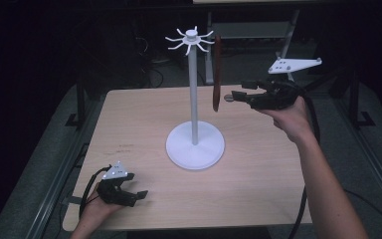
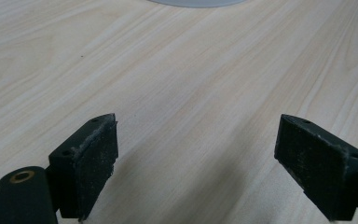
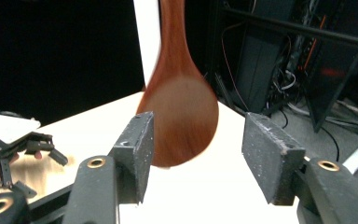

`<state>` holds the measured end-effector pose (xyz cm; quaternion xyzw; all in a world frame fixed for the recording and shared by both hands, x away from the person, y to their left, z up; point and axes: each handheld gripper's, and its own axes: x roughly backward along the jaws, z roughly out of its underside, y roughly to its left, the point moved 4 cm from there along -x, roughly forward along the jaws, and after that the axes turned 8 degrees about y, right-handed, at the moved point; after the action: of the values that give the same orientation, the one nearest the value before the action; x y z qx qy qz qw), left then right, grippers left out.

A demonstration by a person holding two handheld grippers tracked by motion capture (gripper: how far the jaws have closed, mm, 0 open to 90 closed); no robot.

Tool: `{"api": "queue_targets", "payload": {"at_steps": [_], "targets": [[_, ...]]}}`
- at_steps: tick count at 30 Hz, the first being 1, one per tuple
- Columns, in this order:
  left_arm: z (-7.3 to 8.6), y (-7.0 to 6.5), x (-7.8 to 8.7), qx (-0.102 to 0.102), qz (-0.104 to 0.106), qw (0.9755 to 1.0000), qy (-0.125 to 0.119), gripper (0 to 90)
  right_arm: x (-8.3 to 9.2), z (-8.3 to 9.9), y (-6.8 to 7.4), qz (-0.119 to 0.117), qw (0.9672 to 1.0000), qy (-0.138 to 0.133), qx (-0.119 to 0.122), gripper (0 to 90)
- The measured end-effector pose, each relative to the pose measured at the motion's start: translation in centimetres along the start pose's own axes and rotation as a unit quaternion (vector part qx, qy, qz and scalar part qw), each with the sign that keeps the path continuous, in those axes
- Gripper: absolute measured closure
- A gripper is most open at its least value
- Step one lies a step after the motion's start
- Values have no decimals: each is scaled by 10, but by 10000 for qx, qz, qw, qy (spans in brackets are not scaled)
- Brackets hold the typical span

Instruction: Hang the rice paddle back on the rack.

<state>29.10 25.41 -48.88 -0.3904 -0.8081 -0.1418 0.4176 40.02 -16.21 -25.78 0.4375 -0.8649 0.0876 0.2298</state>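
Wooden spoon, reddish-brown and long-handled, hung from one of the curved hooks atop the white metal utensil stand, its bowl dangling above the pale wooden table. Your right gripper sat level with that bowl, jaws spread wide; in the right gripper view the bowl hung just beyond the pads, not pressed by either. Your left gripper rested low at the table's near left corner, well apart, jaws wide and holding nothing.
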Motion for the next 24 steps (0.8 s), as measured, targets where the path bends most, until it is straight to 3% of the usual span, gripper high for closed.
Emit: {"api": "queue_targets", "payload": {"at_steps": [2,3,7,8,14,24], "targets": [[1,1,0,-50,-5,10000,64,129,0,5,-1,10,10000,17,-39,422],[1,1,0,23,10,10000,5,129,-1,18,-2,47,9999,85,-106,416],[2,2,2,23,-6,10000,-21,129,-1,34,-5,104,9997,154,-150,405],[3,2,2,92,2,9999,-49,129,-1,47,-6,171,9995,201,-180,396],[3,4,2,62,24,10000,-16,129,1,71,-7,288,9988,279,-296,371],[2,3,1,8,18,10000,0,129,2,127,-6,395,9960,595,-539,346]]}}
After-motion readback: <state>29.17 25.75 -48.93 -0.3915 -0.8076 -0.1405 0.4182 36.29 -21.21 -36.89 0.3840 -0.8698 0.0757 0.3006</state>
